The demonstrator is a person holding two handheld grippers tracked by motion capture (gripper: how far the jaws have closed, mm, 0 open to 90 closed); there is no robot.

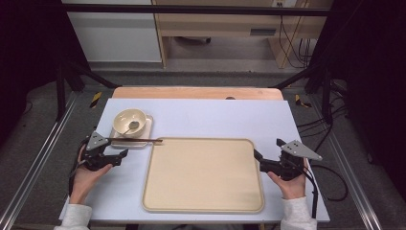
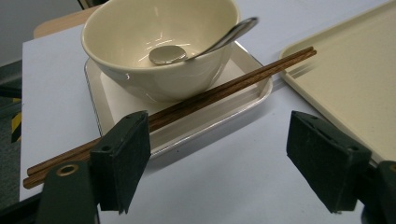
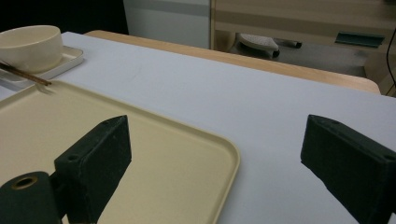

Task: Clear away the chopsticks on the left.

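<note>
the chopsticks [image 2: 187, 100] lie lengthwise along the small tray's [image 2: 243, 95] near edge, just ahead of the released left gripper [image 2: 224, 163]; the right gripper [image 3: 224, 172] gapes well apart.

Large beige tray [image 1: 203, 175] centred on table. Bowl [image 1: 129, 120] at its far-left corner; left gripper [image 1: 115, 158] left, right gripper [image 1: 261, 160] right.

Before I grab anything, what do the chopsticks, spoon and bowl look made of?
Chopsticks: dark brown with a streaky grain, probably wood, matte. Spoon: mirror-bright silver, almost certainly polished metal. Bowl: cream, glossy with sharp highlights, so glazed ceramic or hard melamine; the look alone does not settle which.
</note>
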